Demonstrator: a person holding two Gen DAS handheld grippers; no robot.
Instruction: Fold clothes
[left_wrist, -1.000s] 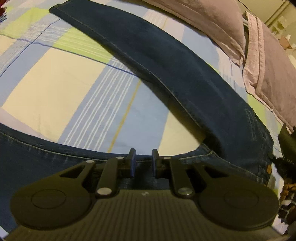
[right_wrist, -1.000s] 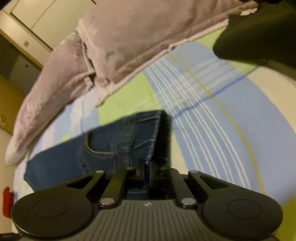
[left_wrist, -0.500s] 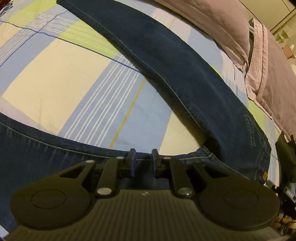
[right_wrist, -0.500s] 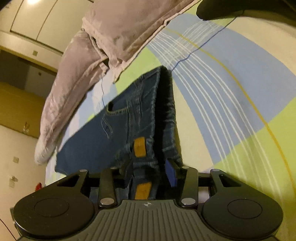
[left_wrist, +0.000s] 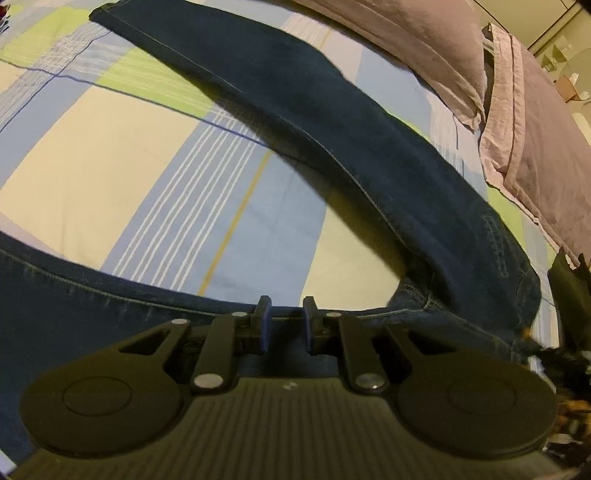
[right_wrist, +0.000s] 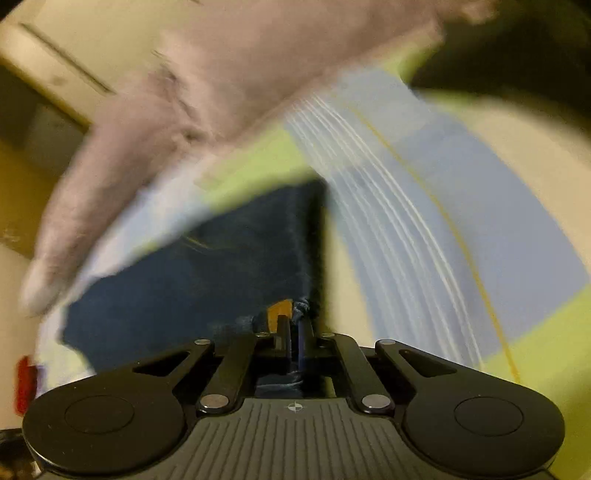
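Garment: dark blue jeans (left_wrist: 332, 122), spread on a bed over a checked sheet (left_wrist: 122, 155) of cream, blue and green. One leg runs diagonally away toward the upper left of the left wrist view; the other leg crosses the bottom of that view. The two legs meet at the crotch, lower right.

Waistband end: visible in the right wrist view, with a tan label (right_wrist: 279, 309) at the band. That view is motion-blurred, so fine detail is uncertain.

Left gripper (left_wrist: 284, 325): pads a narrow way apart, set over the inner edge of the near leg. Denim lies between and beneath the pads; whether they actually press on it cannot be told.

Right gripper (right_wrist: 294, 334): jaws brought together on the waistband fabric beside the tan label, with denim bunched between the pads.

Surroundings: mauve pillows (left_wrist: 424, 40) lie beyond the far leg, near it but apart.

Step in hand: judged as securing grips, right at the waistband and left on the near leg, ahead of the first lengthwise fold.

Next move calls for: lifting both held points together and carrying the near leg over onto the far leg, keeping the seams aligned and the denim taut enough not to crease. The pillows should stay clear of the swing.

Risk: a shallow left grip may let the heavy denim slip.
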